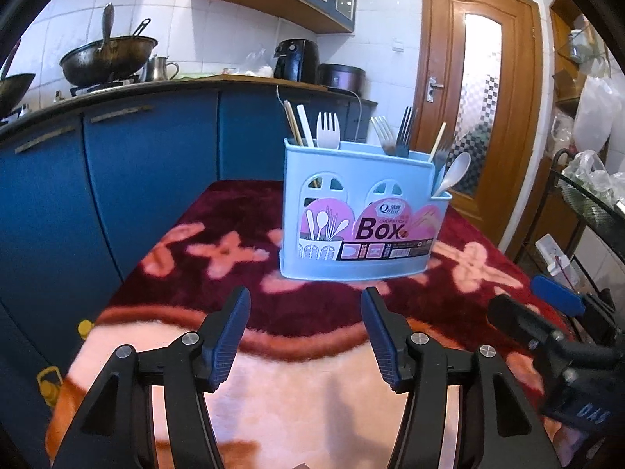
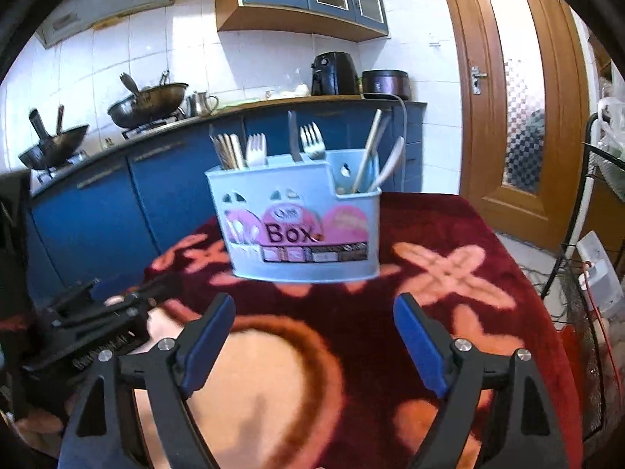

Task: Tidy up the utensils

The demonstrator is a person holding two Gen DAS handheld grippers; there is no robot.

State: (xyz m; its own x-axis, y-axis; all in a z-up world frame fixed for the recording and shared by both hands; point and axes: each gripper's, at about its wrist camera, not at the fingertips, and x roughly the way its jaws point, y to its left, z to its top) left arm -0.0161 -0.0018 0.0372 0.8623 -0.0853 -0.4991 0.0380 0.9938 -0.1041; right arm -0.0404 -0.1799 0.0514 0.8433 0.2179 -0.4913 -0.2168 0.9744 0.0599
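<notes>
While both stand wide and empty, left gripper and right gripper face utensil box at twelve o'clock.

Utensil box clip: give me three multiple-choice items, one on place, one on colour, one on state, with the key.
1. Where does the utensil box stand?
A. on the kitchen counter
B. on the red flowered blanket
C. on the floor

2. What colour is the box's plastic?
A. light blue
B. green
C. black

3. What is between the fingers of the left gripper and of the right gripper?
A. a fork in each
B. a spoon in the left only
C. nothing in either

Key:
1 B, its base sits on the blanket in both wrist views.
2 A, the walls are pale blue around the pink "Box" label.
3 C, both pairs of blue pads stand apart with only blanket showing between them.
</notes>
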